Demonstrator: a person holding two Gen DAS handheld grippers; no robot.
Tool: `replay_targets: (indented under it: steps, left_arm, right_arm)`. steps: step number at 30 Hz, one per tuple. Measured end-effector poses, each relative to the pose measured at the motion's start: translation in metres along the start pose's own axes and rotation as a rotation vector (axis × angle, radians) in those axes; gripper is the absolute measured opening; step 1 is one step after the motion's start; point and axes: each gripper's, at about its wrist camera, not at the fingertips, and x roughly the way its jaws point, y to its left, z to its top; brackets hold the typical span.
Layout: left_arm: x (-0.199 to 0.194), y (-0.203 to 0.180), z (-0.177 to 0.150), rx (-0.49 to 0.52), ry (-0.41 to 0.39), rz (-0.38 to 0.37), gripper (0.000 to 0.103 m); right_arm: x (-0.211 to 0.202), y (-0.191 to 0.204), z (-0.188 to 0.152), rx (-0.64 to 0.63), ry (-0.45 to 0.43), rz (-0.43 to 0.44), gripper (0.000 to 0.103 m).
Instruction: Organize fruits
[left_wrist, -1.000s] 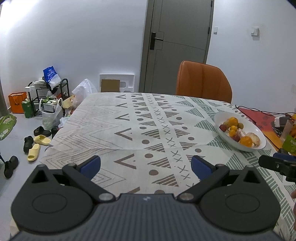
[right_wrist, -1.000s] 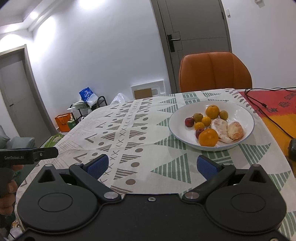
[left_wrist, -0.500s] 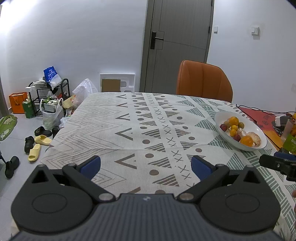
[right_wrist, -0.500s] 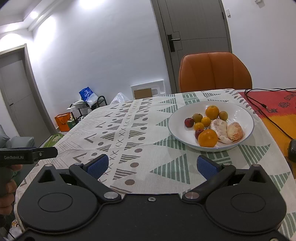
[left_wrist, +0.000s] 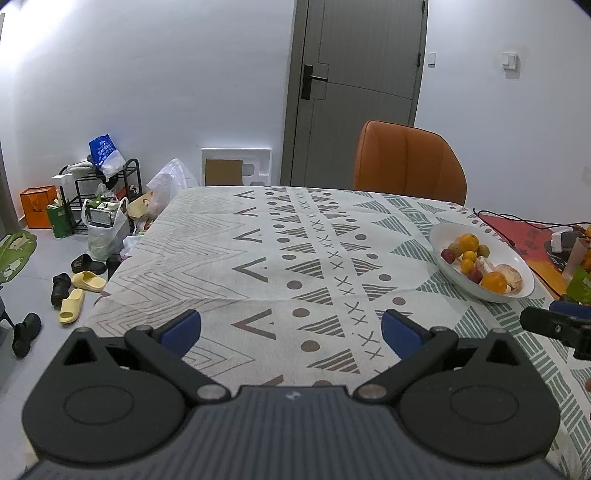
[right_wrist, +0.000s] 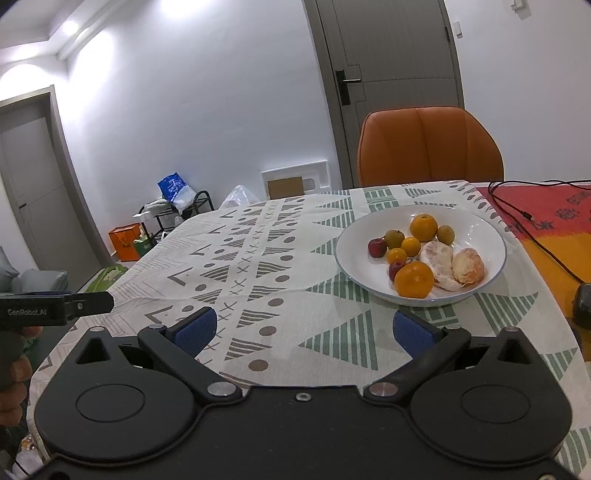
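A white bowl (right_wrist: 480, 225) (left_wrist: 443, 236) stands on the patterned tablecloth, right of centre. In it lie several fruits: a large orange (right_wrist: 413, 279), another orange (right_wrist: 423, 227), peeled citrus pieces (right_wrist: 468, 265), small red fruits (right_wrist: 377, 247) and greenish-brown ones (right_wrist: 394, 238). My right gripper (right_wrist: 303, 330) is open over the cloth, a short way in front of the bowl, nothing between its blue pads. Farther left, my left gripper (left_wrist: 291, 328) also hangs open over bare cloth, with the bowl far off to its right.
An orange chair (right_wrist: 430, 147) stands at the table's far side before a grey door (left_wrist: 362, 88). A black cable (right_wrist: 517, 210) crosses a red and orange mat (right_wrist: 546, 221) at right. Bags, a rack (left_wrist: 99, 184) and shoes (left_wrist: 74, 295) litter the floor at left.
The left wrist view has drawn back slightly, so the bowl sits a little farther left and smaller. The right wrist view has barely shifted. Both grippers stay open.
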Motion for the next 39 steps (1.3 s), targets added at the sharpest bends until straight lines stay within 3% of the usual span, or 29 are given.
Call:
replay_targets:
  steps: [39]
  left_arm:
    - [-0.0002,0.0007,0.0056,0.005,0.000,0.005,0.103]
  right_arm:
    - [0.0018,0.0074,0.0073,-0.047,0.018,0.001,0.103]
